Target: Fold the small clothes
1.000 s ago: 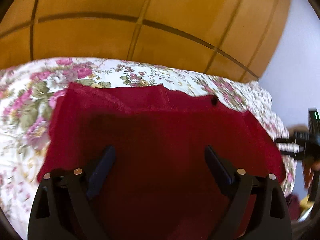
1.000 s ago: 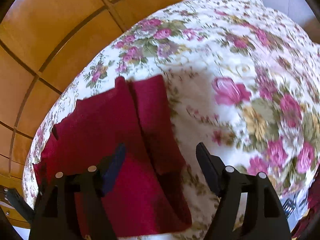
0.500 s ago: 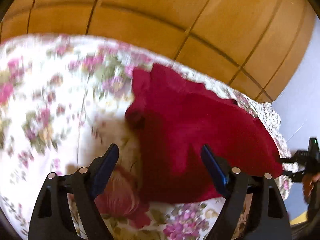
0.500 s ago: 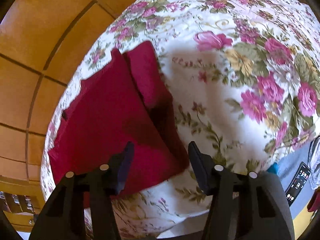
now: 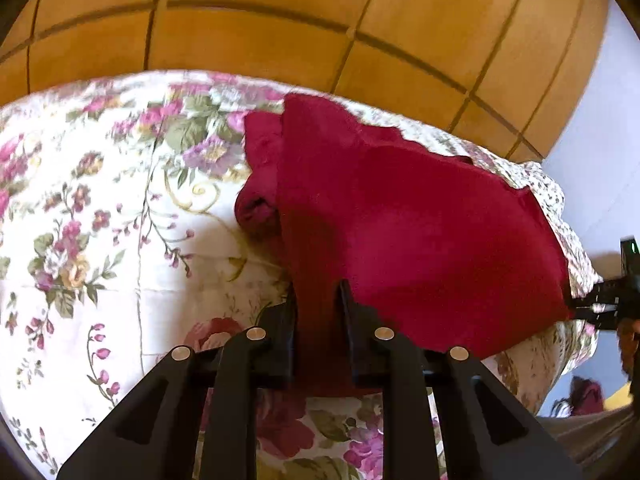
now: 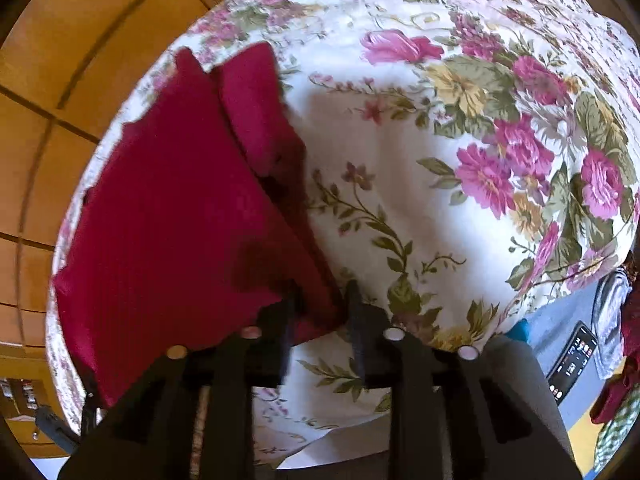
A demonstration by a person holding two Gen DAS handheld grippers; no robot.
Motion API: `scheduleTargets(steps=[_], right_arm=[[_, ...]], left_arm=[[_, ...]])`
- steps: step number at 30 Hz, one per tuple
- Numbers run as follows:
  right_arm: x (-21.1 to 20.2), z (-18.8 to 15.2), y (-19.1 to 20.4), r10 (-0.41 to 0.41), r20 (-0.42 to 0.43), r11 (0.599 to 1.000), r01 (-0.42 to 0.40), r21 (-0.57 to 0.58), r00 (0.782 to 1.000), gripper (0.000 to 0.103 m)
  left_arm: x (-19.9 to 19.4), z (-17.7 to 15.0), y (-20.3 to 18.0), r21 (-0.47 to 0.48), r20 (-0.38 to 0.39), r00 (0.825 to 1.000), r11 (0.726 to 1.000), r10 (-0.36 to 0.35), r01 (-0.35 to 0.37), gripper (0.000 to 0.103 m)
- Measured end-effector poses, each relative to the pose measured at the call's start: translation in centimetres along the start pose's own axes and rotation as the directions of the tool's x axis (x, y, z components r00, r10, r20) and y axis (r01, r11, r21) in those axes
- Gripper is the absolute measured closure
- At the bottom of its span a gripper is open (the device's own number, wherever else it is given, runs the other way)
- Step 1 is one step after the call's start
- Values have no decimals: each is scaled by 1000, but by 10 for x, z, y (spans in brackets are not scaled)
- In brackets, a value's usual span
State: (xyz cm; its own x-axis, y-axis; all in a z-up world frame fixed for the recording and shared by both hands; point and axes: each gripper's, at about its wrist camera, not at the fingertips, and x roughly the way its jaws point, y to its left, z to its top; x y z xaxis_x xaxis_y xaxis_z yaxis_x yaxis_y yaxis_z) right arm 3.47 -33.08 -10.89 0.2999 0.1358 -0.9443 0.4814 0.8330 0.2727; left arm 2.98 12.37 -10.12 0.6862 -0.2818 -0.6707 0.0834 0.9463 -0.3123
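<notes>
Though phone (image 6: pixel 571 362) screen lit, writing unreadable; red garment (image 5: pixel 400 220) unlabelled

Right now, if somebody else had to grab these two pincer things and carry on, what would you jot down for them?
Left gripper: jaws have just been closing and now pinch the near edge of the red garment.
Right gripper: jaws have also been closing, and a corner of the same garment sits between them; it looks gripped.
The garment lies flat on the floral bedspread, one sleeve lying along its side.
Done: garment laid out, both grips taken or nearly so.
Left: probably lift this edge and fold it over, then finish and tidy the fold.
</notes>
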Motion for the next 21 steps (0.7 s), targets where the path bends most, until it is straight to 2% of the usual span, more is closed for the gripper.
scheduleTargets(steps=[1,3,5,6,10,13,15,17,18,19,21], right_arm=[[-6,2,-2,-21,22,1000,20,14,1000,45],[-20,5,-5,-25,75,999,22,46,997,40],[-32,6,-2,-37,124,998,30,58,992,25],[-38,6,0,-44,153,998,35,61,987,14],[-51,-1,29,-19,195,1000,18,8,981,8],[-51,-18,59,1,240,997,17,-73,971,8],[-50,-30,78,37,315,991,7,-135,948,8],[-51,-46,104,126,410,974,-33,-226,904,8],[-51,-54,116,163,440,960,-40,-276,883,12],[-47,-65,130,195,460,942,-34,-335,866,25],[-33,-74,146,216,454,917,-19,-399,865,32]], left_arm=[[-1,-1,0,-2,4,1000,1000,2,-2,78],[-1,1,8,-53,-5,1000,999,-13,13,37],[-3,2,16,-123,3,996,989,-86,86,26],[-5,3,18,-153,10,994,983,-105,105,24],[-2,8,15,-173,-6,994,979,-113,111,21],[3,15,15,-199,-13,991,972,-133,128,18],[6,21,18,-239,-5,990,961,-142,137,18],[12,28,20,-278,-4,987,948,-162,155,18],[15,31,20,-303,-4,985,939,-171,162,18],[17,34,21,-319,-4,985,933,-174,163,18],[21,37,22,-343,-3,983,924,-183,171,18]])
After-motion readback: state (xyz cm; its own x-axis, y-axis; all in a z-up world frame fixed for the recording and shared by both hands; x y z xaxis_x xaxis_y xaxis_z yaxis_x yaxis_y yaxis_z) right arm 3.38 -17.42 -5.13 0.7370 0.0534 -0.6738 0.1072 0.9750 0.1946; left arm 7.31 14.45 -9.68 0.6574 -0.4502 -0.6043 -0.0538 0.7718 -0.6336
